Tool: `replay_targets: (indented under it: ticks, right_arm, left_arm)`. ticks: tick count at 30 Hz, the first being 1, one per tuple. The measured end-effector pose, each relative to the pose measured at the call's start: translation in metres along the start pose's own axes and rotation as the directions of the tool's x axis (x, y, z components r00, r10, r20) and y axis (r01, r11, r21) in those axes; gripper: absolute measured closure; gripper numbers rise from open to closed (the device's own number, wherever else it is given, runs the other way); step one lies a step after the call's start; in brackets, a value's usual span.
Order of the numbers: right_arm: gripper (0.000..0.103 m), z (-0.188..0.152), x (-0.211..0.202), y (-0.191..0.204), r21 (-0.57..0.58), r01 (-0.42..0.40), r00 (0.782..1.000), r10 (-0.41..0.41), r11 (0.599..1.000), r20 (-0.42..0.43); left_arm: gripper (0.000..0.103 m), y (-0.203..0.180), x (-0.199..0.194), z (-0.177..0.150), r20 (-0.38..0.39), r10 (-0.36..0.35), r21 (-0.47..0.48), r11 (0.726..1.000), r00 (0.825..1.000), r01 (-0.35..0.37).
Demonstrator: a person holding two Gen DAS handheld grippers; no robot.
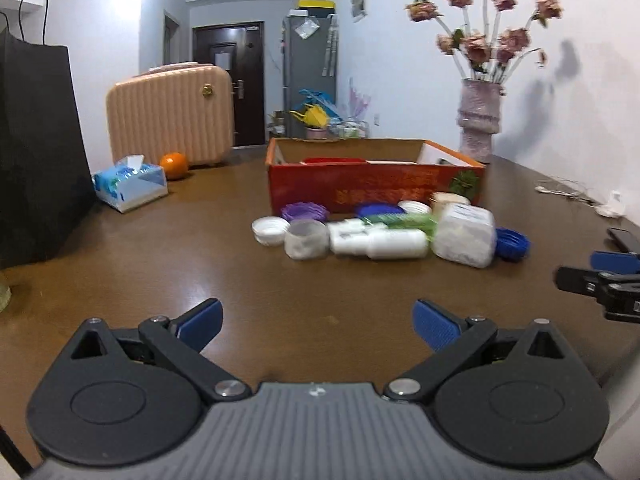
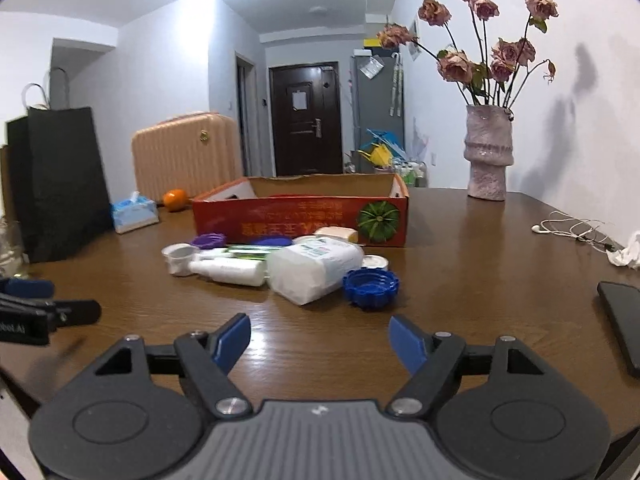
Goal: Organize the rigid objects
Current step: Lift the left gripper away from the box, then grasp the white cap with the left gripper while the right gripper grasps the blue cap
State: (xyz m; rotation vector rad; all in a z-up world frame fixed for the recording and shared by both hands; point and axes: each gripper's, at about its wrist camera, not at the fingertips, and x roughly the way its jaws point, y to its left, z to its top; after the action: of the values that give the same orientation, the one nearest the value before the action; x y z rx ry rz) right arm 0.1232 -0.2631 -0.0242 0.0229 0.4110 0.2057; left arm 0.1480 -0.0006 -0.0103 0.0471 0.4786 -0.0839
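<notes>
A pile of rigid items lies on the brown table in front of a red cardboard box (image 1: 376, 188) (image 2: 300, 220). It holds a large translucent jar (image 1: 464, 236) (image 2: 316, 270) on its side, a white bottle (image 1: 384, 242) (image 2: 228, 270), a small clear jar (image 1: 306, 238), a white lid (image 1: 270, 230), a purple lid (image 1: 304, 211) (image 2: 208, 240) and a blue lid (image 1: 513, 243) (image 2: 371, 283). My left gripper (image 1: 318, 316) is open and empty, well short of the pile. My right gripper (image 2: 320, 334) is open and empty too, just short of the blue lid.
A black paper bag (image 1: 36, 152), a tissue box (image 1: 130, 182), an orange (image 1: 174, 165) and a pink suitcase (image 1: 170, 116) stand at the left and back. A vase of dried roses (image 2: 488, 152) is at the back right, with white earphones (image 2: 572, 230) and a dark phone (image 2: 622, 320) at the right.
</notes>
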Motion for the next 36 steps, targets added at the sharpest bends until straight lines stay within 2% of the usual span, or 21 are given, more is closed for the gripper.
replay_targets:
  ticks: [2, 5, 6, 8, 10, 13, 16, 18, 20, 22, 24, 26, 29, 36]
  right_arm:
    - [0.029, 0.006, 0.014, -0.005, 0.002, 0.019, 1.0, -0.018, 1.0, -0.017]
    - [0.03, 0.017, 0.035, -0.011, 0.012, 0.036, 0.999, -0.035, 0.999, -0.035]
    - [0.032, 0.02, 0.042, -0.013, 0.011, 0.043, 0.998, -0.042, 0.999, -0.041]
    - [0.033, 0.026, 0.056, -0.016, 0.002, 0.056, 0.997, -0.056, 0.998, -0.049]
    - [0.034, 0.032, 0.07, -0.02, -0.01, 0.067, 0.996, -0.067, 0.998, -0.057]
    - [0.037, 0.039, 0.088, -0.025, -0.016, 0.074, 0.994, -0.075, 0.997, -0.077]
    - [0.038, 0.043, 0.105, -0.032, -0.01, 0.085, 0.991, -0.085, 0.996, -0.105]
    - [0.043, 0.043, 0.115, -0.035, -0.015, 0.083, 0.988, -0.085, 0.996, -0.128]
    - [0.047, 0.042, 0.126, -0.035, -0.034, 0.076, 0.985, -0.08, 0.997, -0.154]
    - [0.049, 0.044, 0.134, -0.034, -0.057, 0.08, 0.981, -0.089, 0.995, -0.169]
    - [0.05, 0.046, 0.139, -0.034, -0.073, 0.09, 0.979, -0.101, 0.993, -0.174]
    - [0.05, 0.047, 0.144, -0.035, -0.077, 0.094, 0.977, -0.107, 0.993, -0.186]
    - [0.05, 0.047, 0.147, -0.038, -0.068, 0.099, 0.976, -0.11, 0.993, -0.189]
    - [0.047, 0.046, 0.143, -0.049, -0.018, 0.108, 0.977, -0.109, 0.994, -0.184]
  left_arm:
    - [0.003, 0.003, 0.016, 0.009, 0.011, 0.017, -0.01, 1.0, 1.0, -0.017]
    - [0.023, 0.008, 0.047, 0.026, -0.01, 0.048, -0.031, 0.998, 0.999, -0.049]
    - [0.025, 0.013, 0.057, 0.032, -0.023, 0.047, -0.041, 0.998, 0.999, -0.048]
    - [0.025, 0.023, 0.076, 0.044, -0.022, 0.042, -0.062, 0.997, 0.999, -0.044]
    - [0.026, 0.034, 0.095, 0.054, -0.03, 0.073, -0.066, 0.995, 0.997, -0.075]
    - [0.032, 0.048, 0.118, 0.065, -0.038, 0.099, -0.058, 0.993, 0.994, -0.101]
    - [0.035, 0.063, 0.145, 0.071, -0.097, 0.057, -0.077, 0.995, 0.994, -0.065]
    - [0.046, 0.072, 0.166, 0.07, -0.169, 0.015, -0.126, 0.991, 0.986, -0.036]
    - [0.052, 0.078, 0.183, 0.07, -0.226, -0.021, -0.16, 0.987, 0.974, -0.016]
    - [0.059, 0.078, 0.189, 0.073, -0.218, -0.017, -0.141, 0.99, 0.976, -0.015]
    - [0.087, 0.077, 0.193, 0.075, -0.219, -0.046, -0.139, 0.99, 0.975, 0.016]
    - [0.093, 0.072, 0.191, 0.074, -0.214, -0.043, -0.114, 0.993, 0.976, 0.018]
    - [0.096, 0.068, 0.182, 0.072, -0.194, -0.011, -0.085, 0.996, 0.981, -0.005]
    - [0.097, 0.071, 0.143, 0.067, -0.152, 0.018, -0.119, 0.992, 0.988, -0.036]
